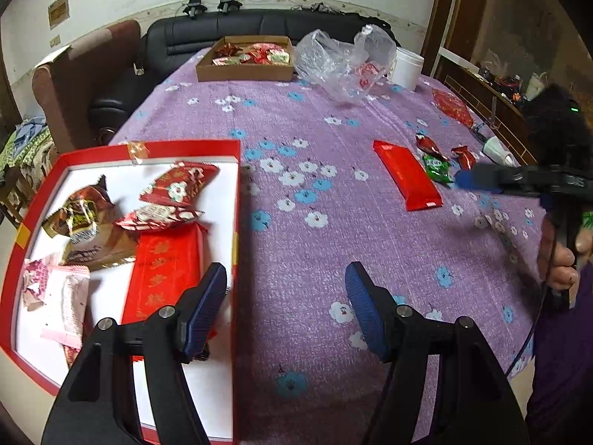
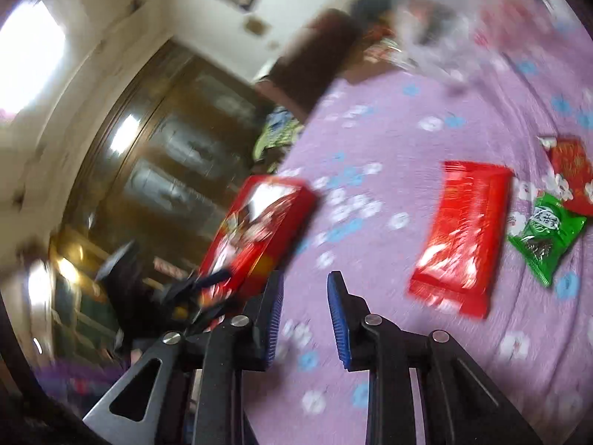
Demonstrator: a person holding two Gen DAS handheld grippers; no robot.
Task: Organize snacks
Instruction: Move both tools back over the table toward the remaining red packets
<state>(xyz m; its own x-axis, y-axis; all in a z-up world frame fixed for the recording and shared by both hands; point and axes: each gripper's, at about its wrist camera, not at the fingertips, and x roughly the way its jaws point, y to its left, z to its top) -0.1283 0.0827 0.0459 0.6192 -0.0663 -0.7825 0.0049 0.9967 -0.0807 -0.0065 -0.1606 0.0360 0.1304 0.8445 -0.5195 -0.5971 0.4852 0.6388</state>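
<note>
A red box with a white inside lies at the table's left and holds several snack packets, among them a long red packet. My left gripper is open and empty, straddling the box's right rim. A second long red packet lies on the purple cloth at right, with a green packet and small red candies beside it. My right gripper is open and empty above the cloth; the view is blurred. The red packet and green packet lie to its right, the red box to its left.
A cardboard tray of snacks, a crumpled clear plastic bag and a white jar stand at the table's far side. A black sofa and a brown chair stand beyond. A red bag lies far right.
</note>
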